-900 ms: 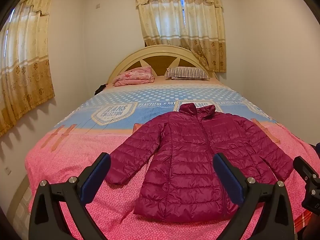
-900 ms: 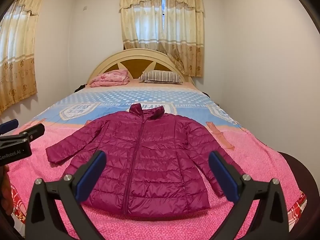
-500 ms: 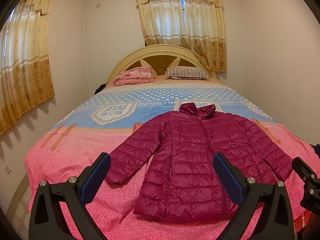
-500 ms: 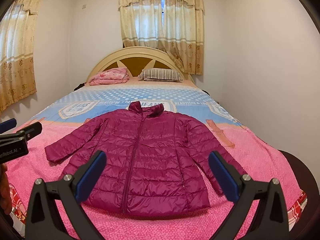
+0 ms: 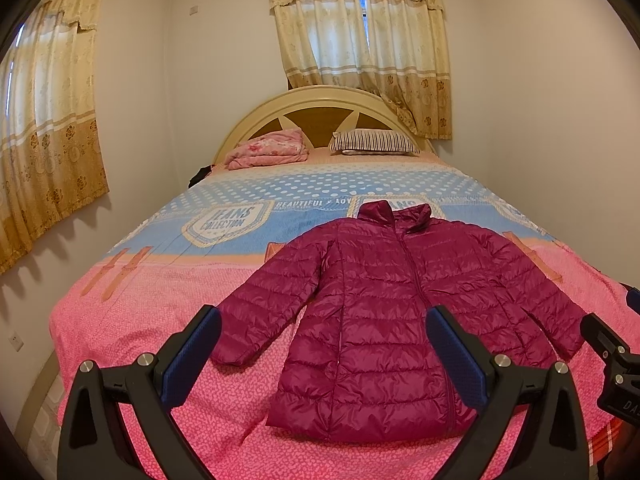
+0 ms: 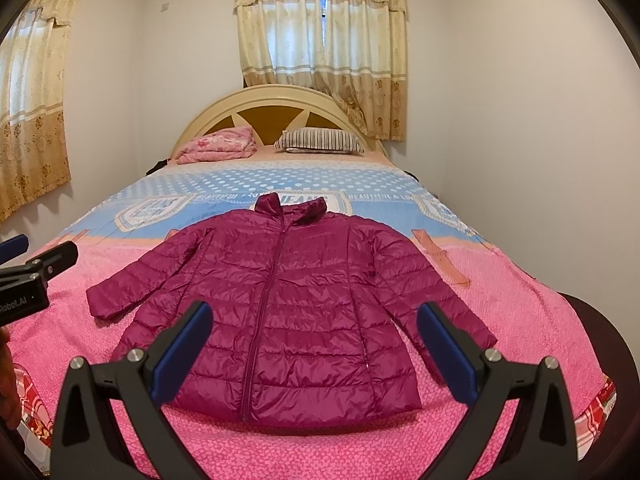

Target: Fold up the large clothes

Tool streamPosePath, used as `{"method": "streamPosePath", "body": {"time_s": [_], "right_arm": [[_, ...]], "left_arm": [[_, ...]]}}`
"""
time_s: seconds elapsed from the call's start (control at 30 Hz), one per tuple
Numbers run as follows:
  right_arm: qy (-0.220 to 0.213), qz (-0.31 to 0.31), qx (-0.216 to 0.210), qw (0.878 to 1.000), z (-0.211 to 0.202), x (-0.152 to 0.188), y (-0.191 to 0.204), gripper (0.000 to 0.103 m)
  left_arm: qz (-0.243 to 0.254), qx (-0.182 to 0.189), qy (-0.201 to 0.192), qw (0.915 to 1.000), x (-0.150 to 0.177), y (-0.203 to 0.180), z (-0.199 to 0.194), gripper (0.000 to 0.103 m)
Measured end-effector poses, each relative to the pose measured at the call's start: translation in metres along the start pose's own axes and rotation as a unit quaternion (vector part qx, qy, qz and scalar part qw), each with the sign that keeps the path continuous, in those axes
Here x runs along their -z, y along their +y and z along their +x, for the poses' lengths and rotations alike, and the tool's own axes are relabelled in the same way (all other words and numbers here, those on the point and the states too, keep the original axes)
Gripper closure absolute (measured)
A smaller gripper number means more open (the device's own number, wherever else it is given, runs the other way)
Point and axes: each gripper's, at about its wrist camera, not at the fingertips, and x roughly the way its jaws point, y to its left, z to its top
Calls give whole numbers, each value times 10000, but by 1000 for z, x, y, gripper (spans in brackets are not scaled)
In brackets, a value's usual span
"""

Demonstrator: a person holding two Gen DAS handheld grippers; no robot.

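— On the bed (image 5: 132,320), what is the state of the work?

— Not begun, by my judgement. One jacket (image 5: 384,316) lies face up, zipped, hem toward the foot of the bed, collar toward the headboard (image 6: 276,108). Both sleeves are spread out to the sides. No fold is visible anywhere on it.

— And the tools?

— Left gripper (image 5: 324,348) hangs above the near edge with its jaws spread wide, nothing between them. Right gripper (image 6: 314,344) is the same: wide apart, holding nothing, well clear of the fabric. Neither touches the jacket.

— What is left, then?

— Everything, as far as I can judge: sleeves in over the body, then the body doubled. The padding looks puffy and slick, so I would expect it to spring back and slide unless pressed down.

— Anything nearby?

— A striped pillow (image 6: 320,141) and a pink bundle (image 6: 218,146) rest by the headboard, well apart from the jacket. Something dark sits at the bed's left edge near them; I cannot tell what. Curtains (image 5: 360,48) hang behind the headboard.

— Obstructions?

— None on the cover around the jacket. The right sleeve ends near the bed's side edge, which leaves less room there.
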Motion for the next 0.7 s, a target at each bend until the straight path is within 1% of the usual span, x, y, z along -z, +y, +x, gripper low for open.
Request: {"method": "streamPosePath", "body": {"time_s": [0.4, 0.5, 0.57, 0.7], "right_arm": [[24, 25, 10, 10000, 1, 1, 0, 0], [46, 52, 12, 10000, 2, 1, -1, 0], [60, 45, 15, 10000, 3, 1, -2, 0], [75, 35, 5, 10000, 4, 2, -1, 0]], "left_arm": [[-1, -6, 96, 10000, 4, -1, 7, 1], [-126, 43, -54, 9999, 4, -1, 7, 1], [-62, 19, 30, 10000, 3, -2, 7, 1], [-112, 42, -42, 9999, 3, -1, 7, 1]]}}
